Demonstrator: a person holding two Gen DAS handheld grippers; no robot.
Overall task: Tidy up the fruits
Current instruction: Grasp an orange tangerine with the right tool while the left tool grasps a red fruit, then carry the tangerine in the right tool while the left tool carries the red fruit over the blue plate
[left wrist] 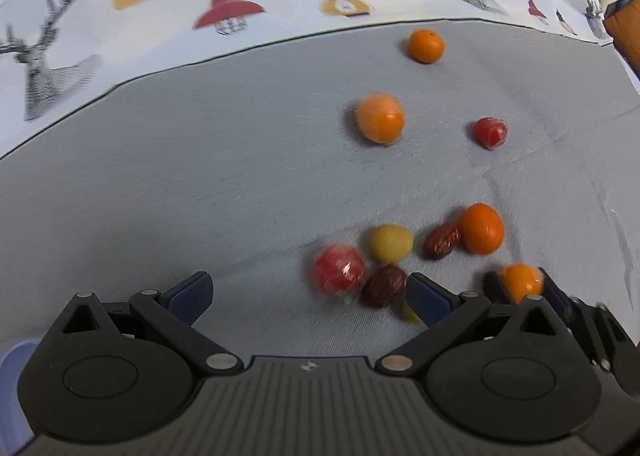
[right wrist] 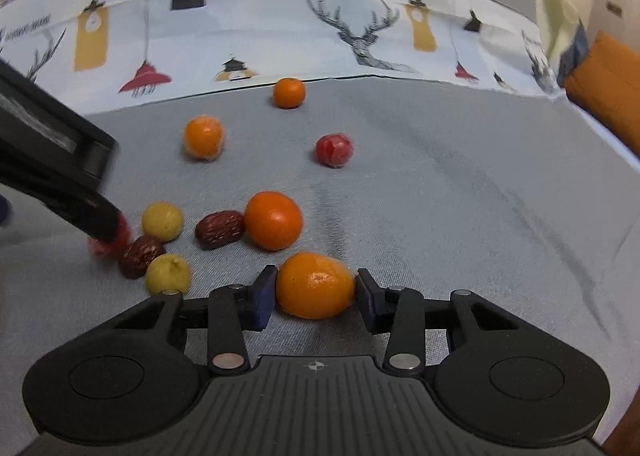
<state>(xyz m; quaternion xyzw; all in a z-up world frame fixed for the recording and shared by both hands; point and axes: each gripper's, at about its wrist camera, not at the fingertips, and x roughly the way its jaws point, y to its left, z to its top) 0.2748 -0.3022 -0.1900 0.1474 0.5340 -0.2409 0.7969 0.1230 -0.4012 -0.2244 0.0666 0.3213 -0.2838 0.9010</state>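
On the grey woven cloth (right wrist: 460,192), from largest item to smallest:

- Grey woven cloth, spread flat, bears all the fruit; behind its far edge lies a white printed fabric with stag heads and hanging lamps (right wrist: 280,28).
- Right gripper (right wrist: 316,296), black body with blue finger pads: jaws closed partway onto a wrapped orange mandarin (right wrist: 316,286), one pad touching each side of it, low over the cloth.
- Left gripper (left wrist: 308,296), same make: jaws spread wide with nothing between them; its right finger lies just beside the near cluster of fruit. It shows in the right wrist view as a dark blurred bar at the left edge.
- Round bare orange (right wrist: 273,220), near the middle, touching a dark red oblong jujube (right wrist: 219,229) on its left.
- Wrapped orange fruit (right wrist: 203,137), further back and left, standing apart.
- Small orange at the far edge (right wrist: 289,93), near the printed fabric.
- Wrapped red round fruit (right wrist: 334,150), right of the wrapped orange fruit, apart.
- Second wrapped red fruit (left wrist: 339,269), blurred, beside the left gripper's right finger.
- Pale yellow round fruit (right wrist: 163,221), and a second yellow fruit (right wrist: 168,274) nearer.
- Second dark jujube (right wrist: 140,256), between the two yellow fruits and touching the nearer one.
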